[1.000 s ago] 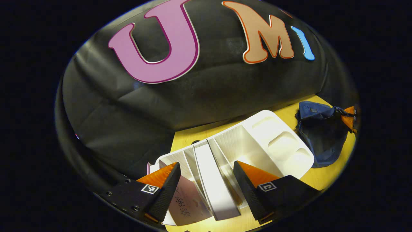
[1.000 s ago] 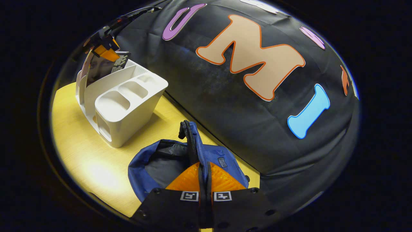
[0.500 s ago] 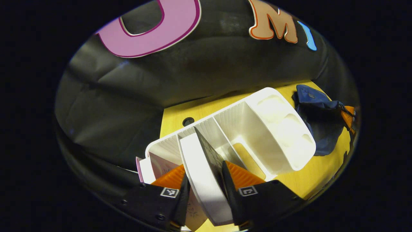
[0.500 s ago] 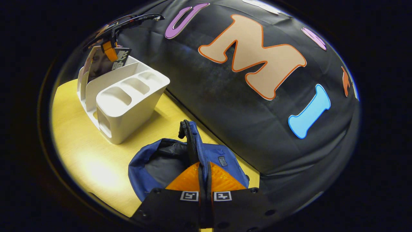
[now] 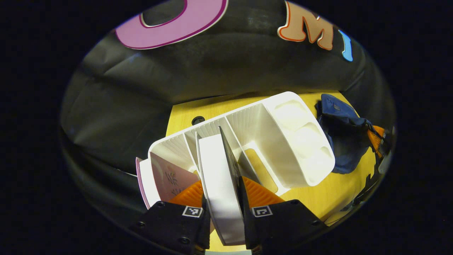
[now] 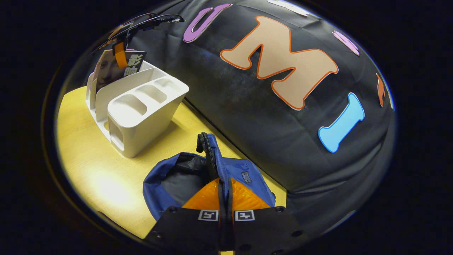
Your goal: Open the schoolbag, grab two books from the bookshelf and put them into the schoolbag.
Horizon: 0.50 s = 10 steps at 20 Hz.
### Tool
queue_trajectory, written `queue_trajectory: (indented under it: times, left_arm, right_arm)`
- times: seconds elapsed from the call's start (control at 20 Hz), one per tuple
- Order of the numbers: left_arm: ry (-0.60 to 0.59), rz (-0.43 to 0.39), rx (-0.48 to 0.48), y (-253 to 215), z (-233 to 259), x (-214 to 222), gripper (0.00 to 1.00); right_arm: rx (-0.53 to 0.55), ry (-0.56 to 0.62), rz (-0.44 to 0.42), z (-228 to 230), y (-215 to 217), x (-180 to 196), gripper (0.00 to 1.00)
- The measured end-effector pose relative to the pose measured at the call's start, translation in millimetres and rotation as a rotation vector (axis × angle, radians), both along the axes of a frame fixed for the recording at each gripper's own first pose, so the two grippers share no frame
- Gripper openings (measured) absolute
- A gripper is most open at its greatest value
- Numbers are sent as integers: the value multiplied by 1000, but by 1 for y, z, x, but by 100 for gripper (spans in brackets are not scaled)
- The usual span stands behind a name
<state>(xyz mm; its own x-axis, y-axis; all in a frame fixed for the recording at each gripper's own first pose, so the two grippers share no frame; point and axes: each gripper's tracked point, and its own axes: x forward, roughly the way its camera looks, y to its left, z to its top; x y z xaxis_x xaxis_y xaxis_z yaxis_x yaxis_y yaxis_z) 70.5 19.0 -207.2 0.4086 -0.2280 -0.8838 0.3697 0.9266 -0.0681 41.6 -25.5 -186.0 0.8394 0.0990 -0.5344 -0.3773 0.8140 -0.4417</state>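
The white bookshelf (image 5: 283, 141) stands near the back edge of the yellow wooden table (image 5: 339, 198), close to the black cloth wall (image 5: 212, 78); bare tabletop lies between it and the blue schoolbag (image 5: 341, 141), which sits well apart to one side. In the right gripper view the same open strip of table (image 6: 99, 170) runs between the bookshelf (image 6: 141, 117) and the schoolbag (image 6: 170, 184), whose mouth gapes open beside the wall.

The left gripper (image 5: 222, 198) is closed down on a thick white-edged book (image 5: 219, 184) standing upright in a slot of the bookshelf, one finger pressing each cover. A thinner pink-edged book (image 5: 166, 177) leans in the next slot, just beside the left finger.

The right gripper (image 6: 224, 191) has its jaws pinched nearly together on the schoolbag's black zipper edge (image 6: 208, 152), holding that rim up above the table. The left gripper (image 6: 120, 56) shows far off above the bookshelf, on the book (image 6: 113, 69)
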Motion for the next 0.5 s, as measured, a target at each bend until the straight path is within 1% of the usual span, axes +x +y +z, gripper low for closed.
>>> queue_trajectory:
  times: [0.1,0.25,0.5]
  left_arm:
    - [-9,26,-21,2,7,-6,32]
    - [-67,37,-59,3,26,-11,31]
    - [-158,33,-58,4,66,-22,29]
  right_arm:
    - [3,-2,-4,1,-2,-1,3]
    - [6,-6,-7,3,-4,0,3]
    - [8,-5,1,2,-2,0,3]
